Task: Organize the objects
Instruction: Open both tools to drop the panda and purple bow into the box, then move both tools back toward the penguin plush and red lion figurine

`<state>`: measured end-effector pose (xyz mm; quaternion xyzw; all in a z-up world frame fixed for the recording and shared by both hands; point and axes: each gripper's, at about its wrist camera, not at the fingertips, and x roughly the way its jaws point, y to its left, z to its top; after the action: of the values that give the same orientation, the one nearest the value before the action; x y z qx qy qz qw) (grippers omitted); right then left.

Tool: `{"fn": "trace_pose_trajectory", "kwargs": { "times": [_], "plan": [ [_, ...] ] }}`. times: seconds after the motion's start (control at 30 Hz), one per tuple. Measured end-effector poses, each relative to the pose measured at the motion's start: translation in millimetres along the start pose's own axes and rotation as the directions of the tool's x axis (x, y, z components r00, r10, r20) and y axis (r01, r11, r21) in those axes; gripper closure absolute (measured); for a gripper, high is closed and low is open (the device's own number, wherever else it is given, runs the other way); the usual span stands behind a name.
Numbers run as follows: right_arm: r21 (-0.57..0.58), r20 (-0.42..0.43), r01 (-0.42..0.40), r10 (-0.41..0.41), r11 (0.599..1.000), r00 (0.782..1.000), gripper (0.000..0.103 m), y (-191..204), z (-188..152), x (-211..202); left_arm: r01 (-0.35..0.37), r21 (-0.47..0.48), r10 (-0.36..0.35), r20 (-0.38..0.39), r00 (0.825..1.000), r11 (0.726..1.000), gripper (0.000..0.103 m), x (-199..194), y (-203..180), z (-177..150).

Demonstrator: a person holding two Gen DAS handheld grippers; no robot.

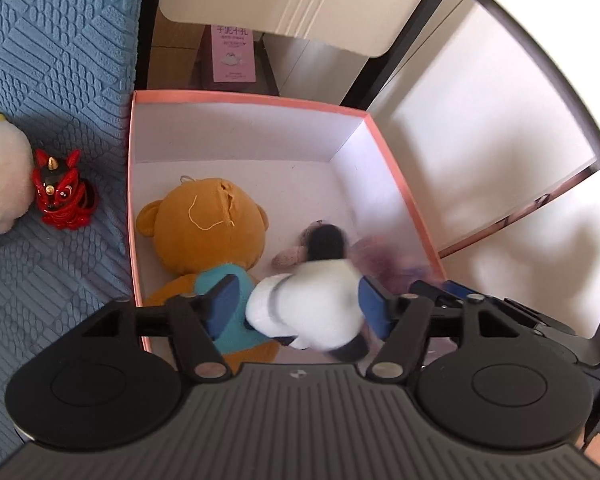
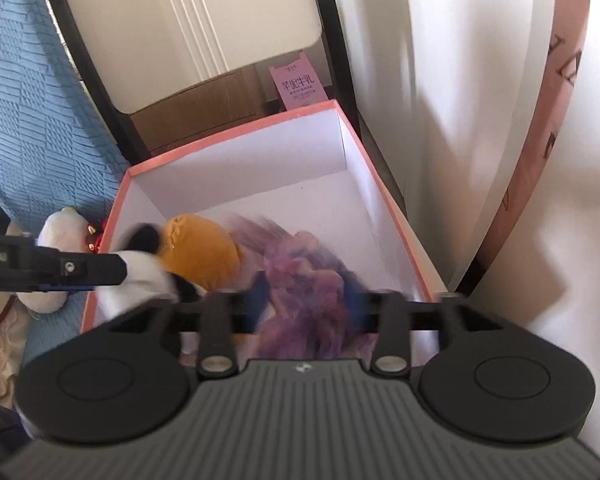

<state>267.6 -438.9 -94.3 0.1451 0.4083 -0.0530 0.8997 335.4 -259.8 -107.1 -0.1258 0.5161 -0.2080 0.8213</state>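
Toys part-way packed into the pink-rimmed box (image 1: 388, 168)

The bear (image 1: 204, 232) lies along the box's left wall; the left gripper (image 1: 300, 306) and right gripper (image 2: 312, 300) have fingers spread, letting a white plush (image 1: 312, 304) and a blurred purple toy (image 2: 304, 276) drop near the front edge. A red figure (image 1: 62, 196) and white toy (image 1: 0, 176) wait on the blue-covered surface (image 1: 52, 60); the far half stays open

both cameras look steeply down from just above the near end of the pink box (image 1: 256, 98), close over it. the left wrist view sits toward the box's left edge and also takes in the blue cover (image 1: 56, 60) beside that edge. the right wrist view looks along the box (image 2: 236, 136) toward its far right corner and the white wall (image 2: 440, 80). both share the box's inside, the brown bear (image 1: 204, 224) (image 2: 200, 244), and the pink card (image 1: 234, 54) (image 2: 298, 86) beyond the far edge.
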Motion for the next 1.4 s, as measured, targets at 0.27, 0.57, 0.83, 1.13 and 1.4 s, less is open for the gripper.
{"fn": "trace_pose_trajectory", "kwargs": {
  "times": [0.27, 0.57, 0.83, 1.13, 1.4],
  "plan": [
    [-0.045, 0.066, -0.002, 0.005, 0.999, 0.998, 0.040, 28.7, 9.3, -30.1, 0.016, -0.007, -0.015, 0.077, 0.997, 1.000, 0.028, -48.5, 9.4, -10.9],
    [-0.084, 0.117, -0.062, 0.072, 0.994, 0.991, 0.040, 77.4, 6.6, -66.0, 0.054, -0.007, -0.052, 0.172, 0.984, 0.998, 0.028, -114.4, 34.1, -30.0],
    [-0.148, 0.136, -0.109, 0.130, 0.983, 0.982, 0.040, 123.3, -12.7, -91.0, 0.033, 0.009, -0.035, 0.255, 0.966, 0.999, 0.028, -160.9, 60.7, -54.8],
    [-0.201, 0.125, -0.132, 0.159, 0.971, 0.979, 0.014, 162.2, -37.7, -104.7, 0.023, -0.013, -0.018, 0.330, 0.944, 1.000, 0.013, -207.9, 97.3, -90.3],
    [-0.219, 0.088, -0.161, 0.184, 0.962, 0.979, 0.014, 190.5, -63.3, -96.9, -0.024, -0.040, 0.037, 0.358, 0.933, 0.999, 0.013, -224.4, 129.5, -121.7]
  ]
}}
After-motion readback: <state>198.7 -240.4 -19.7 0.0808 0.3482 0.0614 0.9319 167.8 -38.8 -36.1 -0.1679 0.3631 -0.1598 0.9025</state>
